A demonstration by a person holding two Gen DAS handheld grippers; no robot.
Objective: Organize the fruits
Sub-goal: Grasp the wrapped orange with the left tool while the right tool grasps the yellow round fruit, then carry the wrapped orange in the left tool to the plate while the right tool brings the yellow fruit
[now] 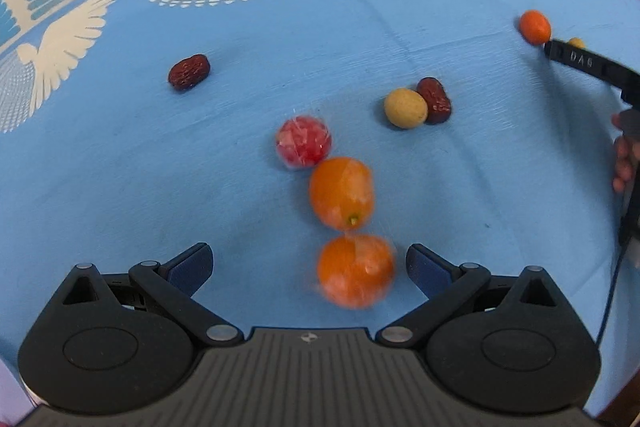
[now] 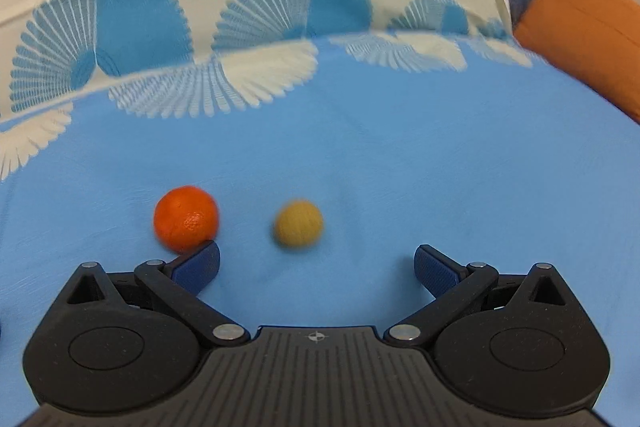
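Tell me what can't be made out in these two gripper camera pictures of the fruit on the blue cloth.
- Left wrist view: the small yellow fruit is mostly hidden behind the right gripper's black finger.
- Left wrist view: the nearest plastic-wrapped orange is motion-blurred, so its surface is unclear.
- Left wrist view: the person's hand is cut off by the right edge.
- Right wrist view: the round yellow-tan fruit is blurred; its kind cannot be told.
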